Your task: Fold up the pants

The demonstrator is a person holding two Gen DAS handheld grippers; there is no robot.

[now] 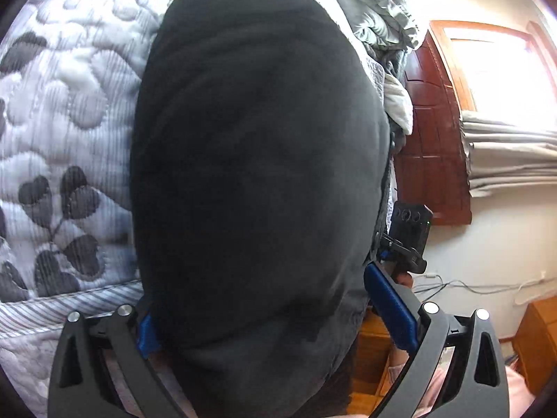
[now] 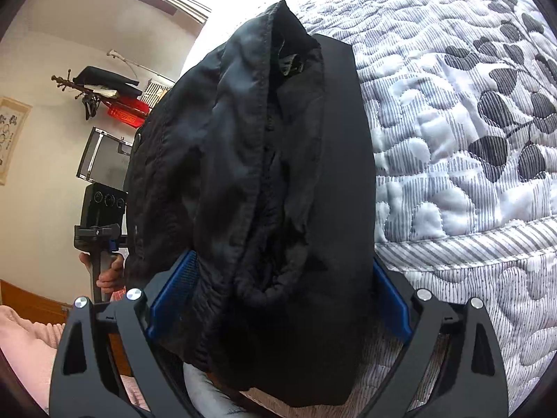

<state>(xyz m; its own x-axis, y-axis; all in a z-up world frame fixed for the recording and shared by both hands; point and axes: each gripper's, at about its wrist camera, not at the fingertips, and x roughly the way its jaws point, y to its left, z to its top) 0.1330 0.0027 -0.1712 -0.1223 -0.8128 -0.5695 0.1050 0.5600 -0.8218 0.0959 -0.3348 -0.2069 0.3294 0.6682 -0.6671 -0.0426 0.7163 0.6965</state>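
The black pants [image 1: 257,146] fill the middle of the left wrist view as a thick bundle held up in front of the bed. My left gripper [image 1: 257,285] is shut on it, jaws wide apart, and the cloth hides most of the left blue pad [image 1: 148,331]. In the right wrist view the pants [image 2: 250,160] show a bunched waistband and seams. My right gripper [image 2: 283,259] is shut on that bundle, which fills the whole gap between the pads. Each gripper shows at the pants' edge in the other's view: the right gripper body [image 1: 410,237], and the left gripper body [image 2: 104,216] with a hand on it.
A quilted grey bedspread with leaf prints [image 1: 62,139] [image 2: 470,122] lies behind the pants, its striped edge near the grippers. Rumpled bedding [image 1: 379,10] is piled at the far end. A wooden door [image 1: 428,146], a curtain [image 1: 511,153] and a wall rack [image 2: 111,101] stand beside the bed.
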